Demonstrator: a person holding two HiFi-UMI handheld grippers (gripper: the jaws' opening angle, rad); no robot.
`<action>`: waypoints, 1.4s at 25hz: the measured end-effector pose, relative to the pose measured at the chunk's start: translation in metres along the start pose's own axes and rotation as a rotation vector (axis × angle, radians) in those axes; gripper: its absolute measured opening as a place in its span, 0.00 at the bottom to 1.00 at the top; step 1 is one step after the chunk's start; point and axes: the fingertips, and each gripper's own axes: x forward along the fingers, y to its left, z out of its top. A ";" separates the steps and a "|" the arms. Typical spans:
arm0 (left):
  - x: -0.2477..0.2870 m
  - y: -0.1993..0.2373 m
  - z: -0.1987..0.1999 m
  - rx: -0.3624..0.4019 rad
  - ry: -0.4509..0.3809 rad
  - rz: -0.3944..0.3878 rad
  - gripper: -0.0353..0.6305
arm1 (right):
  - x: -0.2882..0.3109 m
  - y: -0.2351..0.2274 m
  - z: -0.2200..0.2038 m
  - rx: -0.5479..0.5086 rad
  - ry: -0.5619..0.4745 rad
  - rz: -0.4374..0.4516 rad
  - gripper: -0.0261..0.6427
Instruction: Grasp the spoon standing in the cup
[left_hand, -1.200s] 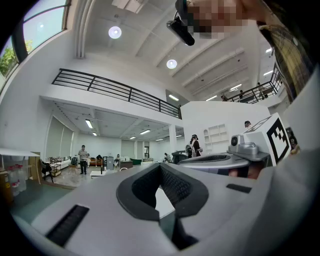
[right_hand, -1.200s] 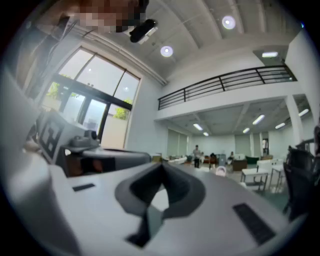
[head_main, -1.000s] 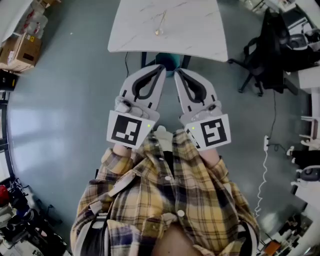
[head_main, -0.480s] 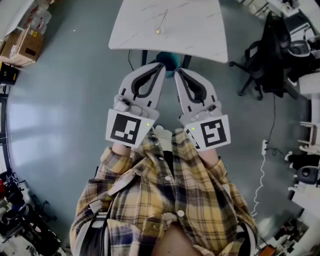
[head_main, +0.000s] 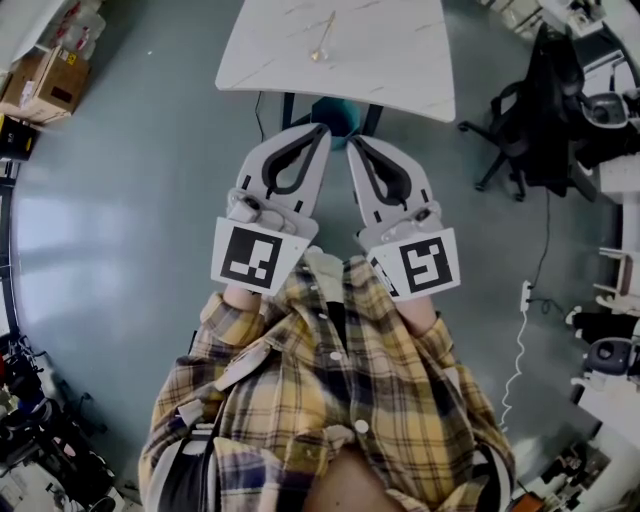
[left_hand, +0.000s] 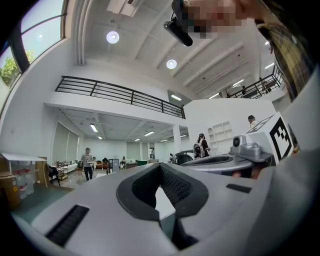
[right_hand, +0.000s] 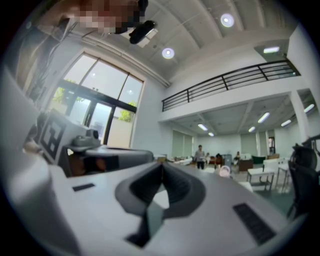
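I'm in a big open hall with a grey-blue floor (head_main: 120, 200), and a white marble-look table (head_main: 400, 60) sits at the far edge of the head view. About the middle of it lies a slim pale thing I take for the spoon (head_main: 322, 38). It seems to rest flat on the top, and I can find no cup.

Nearer me, the left gripper (head_main: 320, 130) and right gripper (head_main: 350, 142) are side by side in front of my plaid shirt (head_main: 330, 400), their tips toward the table's near edge and well apart from the spoon. On both, the jaws are closed tip to tip with nothing between them.

I judge the grasp hasn't begun. The reach, opening a claw and closing on the handle are all left. An office chair (head_main: 530, 110) stands far right.
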 end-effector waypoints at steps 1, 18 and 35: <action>0.001 0.002 0.000 -0.001 0.000 0.001 0.08 | 0.002 -0.001 0.000 0.001 0.001 0.001 0.09; 0.056 0.106 -0.008 -0.006 -0.016 0.004 0.08 | 0.115 -0.024 -0.013 0.002 0.037 0.021 0.09; 0.136 0.234 -0.032 -0.023 0.032 -0.120 0.08 | 0.254 -0.076 -0.034 0.045 0.109 -0.105 0.09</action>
